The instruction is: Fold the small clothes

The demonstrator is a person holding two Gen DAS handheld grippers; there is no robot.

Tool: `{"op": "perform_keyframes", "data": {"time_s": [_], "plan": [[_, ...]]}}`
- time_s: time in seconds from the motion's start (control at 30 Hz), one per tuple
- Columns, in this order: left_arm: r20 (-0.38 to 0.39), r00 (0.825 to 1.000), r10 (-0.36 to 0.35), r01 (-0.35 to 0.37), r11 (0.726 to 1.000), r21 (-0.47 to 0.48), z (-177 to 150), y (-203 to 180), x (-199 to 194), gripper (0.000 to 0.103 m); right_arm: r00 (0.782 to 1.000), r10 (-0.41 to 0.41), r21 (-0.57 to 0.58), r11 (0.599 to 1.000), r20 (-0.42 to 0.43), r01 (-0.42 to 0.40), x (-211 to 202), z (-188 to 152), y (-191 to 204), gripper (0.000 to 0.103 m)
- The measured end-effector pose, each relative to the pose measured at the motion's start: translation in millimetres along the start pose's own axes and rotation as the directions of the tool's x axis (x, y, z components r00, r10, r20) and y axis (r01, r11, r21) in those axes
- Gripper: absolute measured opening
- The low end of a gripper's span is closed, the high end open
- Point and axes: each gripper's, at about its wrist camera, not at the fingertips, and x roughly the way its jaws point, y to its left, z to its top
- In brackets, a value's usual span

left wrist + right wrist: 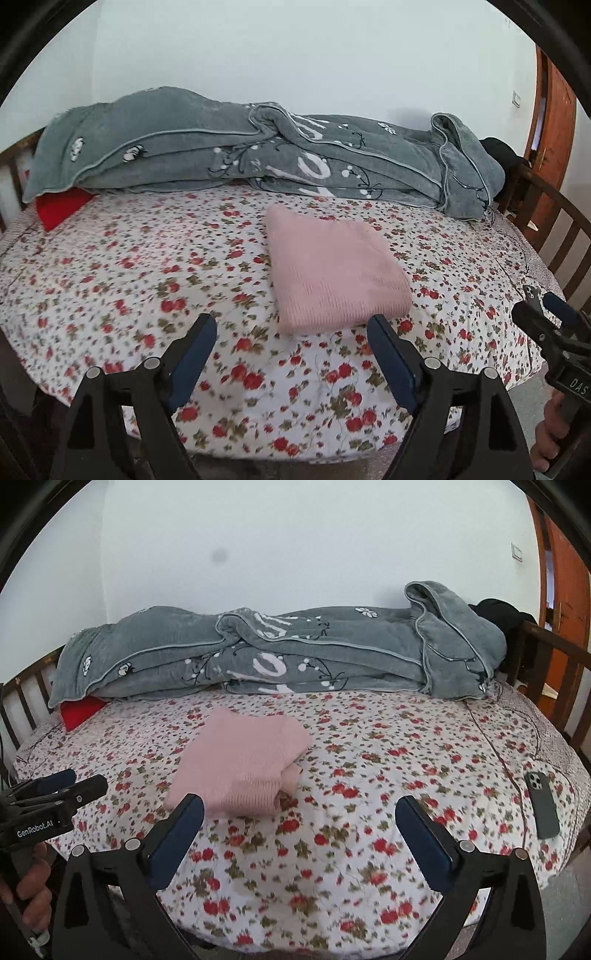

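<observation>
Sweater point(332, 273): a pink knit, folded, is seen lying on the bed point(110, 258), at 12 o'clock from the left hand-held gripper point(291, 354) and at 11 o'clock from the right hand-held gripper point(299, 834); it is touched by neither.
Left hand-held gripper: its blue pads are spread wide, with nothing held between them; only floral sheet is seen in the gap.
Right hand-held gripper: released likewise, jaws wide and empty above the sheet.
Blanket point(258, 155): a grey bundle is laid along the far edge of the bed, at 12 o'clock in both views.
Red cloth point(59, 208): a corner is shown under the blanket's left end, at 10 o'clock.
Phone point(543, 805): shown whole only in the right view, at 3 o'clock on the sheet; in the left view just its tip is seen behind the other gripper.
Folded edges: the sweater's stacked layers and ribbed hem are shown only in the right view.
Door point(565, 590): an orange door is seen at 2 o'clock.
</observation>
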Motion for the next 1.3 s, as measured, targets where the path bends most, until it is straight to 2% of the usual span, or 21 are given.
{"op": "perform_keyframes", "data": {"time_s": [0.17, 0.43, 1.3], "plan": [[0.01, 1.0, -0.027, 0.027, 1.0, -0.015, -4.1, -3.4, -20.2, 0.084, 1.0, -0.005, 0.002, 1.0, 0.022, 0.005, -21.1, -1.5, -3.7, 0.102], [0.038, 0.999, -0.02, 0.021, 1.0, -0.007, -1.6, -14.1, -31.0, 0.084, 0.999, -0.006, 0.001, 1.0, 0.048, 0.006, -37.6, 3.2, -5.0, 0.102], [0.061, 0.998, -0.019, 0.021, 0.999, -0.03, 1.0, -14.6, -42.1, 0.084, 0.998, 0.013, -0.016, 1.0, 0.057, -0.012, -42.6, 8.0, 7.9, 0.102]]}}
